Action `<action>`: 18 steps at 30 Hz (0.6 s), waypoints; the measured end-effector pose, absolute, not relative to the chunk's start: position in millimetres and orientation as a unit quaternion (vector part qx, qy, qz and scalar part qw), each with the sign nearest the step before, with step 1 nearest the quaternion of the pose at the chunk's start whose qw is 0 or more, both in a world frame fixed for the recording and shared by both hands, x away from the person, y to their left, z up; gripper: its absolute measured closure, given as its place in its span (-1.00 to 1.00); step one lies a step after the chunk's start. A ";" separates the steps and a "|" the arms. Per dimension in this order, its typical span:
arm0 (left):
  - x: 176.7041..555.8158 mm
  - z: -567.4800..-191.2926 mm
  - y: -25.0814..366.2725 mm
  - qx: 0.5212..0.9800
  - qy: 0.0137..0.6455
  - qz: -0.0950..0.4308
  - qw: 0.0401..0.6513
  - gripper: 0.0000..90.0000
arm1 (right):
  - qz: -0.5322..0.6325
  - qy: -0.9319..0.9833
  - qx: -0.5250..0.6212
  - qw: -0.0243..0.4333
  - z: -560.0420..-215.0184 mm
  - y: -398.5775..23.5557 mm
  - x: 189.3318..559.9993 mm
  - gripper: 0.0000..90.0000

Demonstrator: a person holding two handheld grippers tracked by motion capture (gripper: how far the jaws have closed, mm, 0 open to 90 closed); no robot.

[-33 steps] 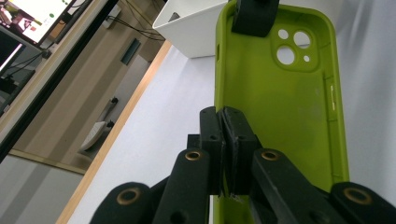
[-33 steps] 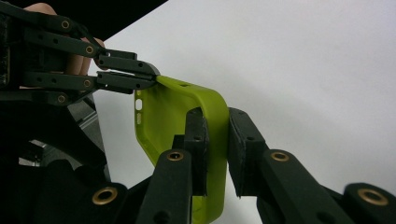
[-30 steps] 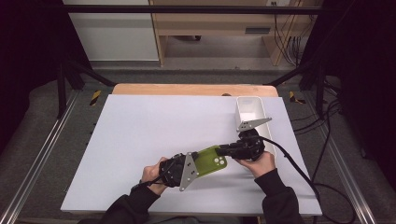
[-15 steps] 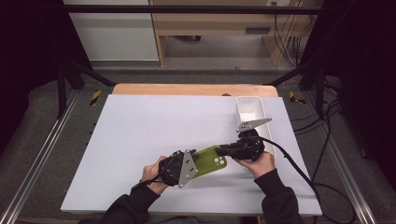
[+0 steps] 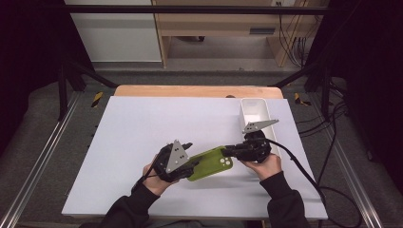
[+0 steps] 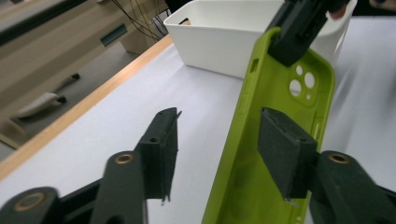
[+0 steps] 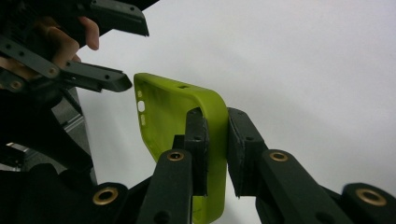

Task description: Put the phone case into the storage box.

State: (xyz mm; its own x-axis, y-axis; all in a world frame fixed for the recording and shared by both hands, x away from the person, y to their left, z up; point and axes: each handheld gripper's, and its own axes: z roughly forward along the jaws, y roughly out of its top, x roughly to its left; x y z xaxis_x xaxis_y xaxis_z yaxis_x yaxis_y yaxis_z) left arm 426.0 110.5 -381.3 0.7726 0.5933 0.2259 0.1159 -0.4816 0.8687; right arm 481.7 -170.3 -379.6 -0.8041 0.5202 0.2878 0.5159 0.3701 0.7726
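Over the white worktop [image 5: 142, 142], near the white bin [image 5: 256, 111], the green phone case [image 5: 211, 164] hangs clamped only in the right tongs [image 5: 228, 151], since the left tongs [image 6: 217, 149] have just been opening around it without pressing, so that single edge pinch might slip.

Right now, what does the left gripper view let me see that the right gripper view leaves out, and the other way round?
Left gripper view: the white bin and the wooden table edge beyond the case. The left gripper has just been opening its jaws, which stand apart with the case's side wall between them, unpressed.
Right gripper view: the right gripper pinching the case's end wall, and a hand's fingers on the other gripper.
Shared: the green phone case and the white tabletop.
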 end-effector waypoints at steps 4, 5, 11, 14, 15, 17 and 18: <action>431.1 -379.8 118.4 0.806 0.245 0.240 0.482 -0.21 | 0.467 0.828 0.311 0.011 -378.2 -171.7 481.2 0.77; 433.6 -379.6 121.8 0.799 0.258 0.237 0.489 -0.31 | 0.468 0.828 0.310 0.014 -377.1 -172.4 480.7 0.77; 440.0 -380.2 131.2 0.779 0.287 0.234 0.507 -0.59 | 0.469 0.828 0.306 0.025 -373.7 -175.7 479.7 0.77; 443.3 -380.9 137.4 0.770 0.303 0.224 0.515 -0.67 | 0.470 0.828 0.305 0.032 -371.1 -178.2 478.6 0.77; 444.3 -381.3 139.4 0.768 0.308 0.222 0.516 -0.69 | 0.470 0.828 0.305 0.033 -370.2 -179.1 478.3 0.77; 446.1 -382.4 143.3 0.764 0.315 0.216 0.520 -0.72 | 0.471 0.827 0.305 0.037 -368.0 -181.1 477.4 0.77; 446.8 -382.8 145.2 0.762 0.318 0.213 0.522 -0.74 | 0.472 0.826 0.305 0.039 -367.1 -182.0 477.1 0.77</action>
State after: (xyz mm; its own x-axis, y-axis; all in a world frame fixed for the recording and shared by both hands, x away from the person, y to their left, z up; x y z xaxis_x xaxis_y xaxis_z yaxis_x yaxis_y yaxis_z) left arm 446.8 145.2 -382.8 0.7068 0.7074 -0.0061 0.2620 -0.2538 0.9311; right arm 477.1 -182.0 -367.1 -0.8109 0.5405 0.2242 0.4675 0.3679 0.8038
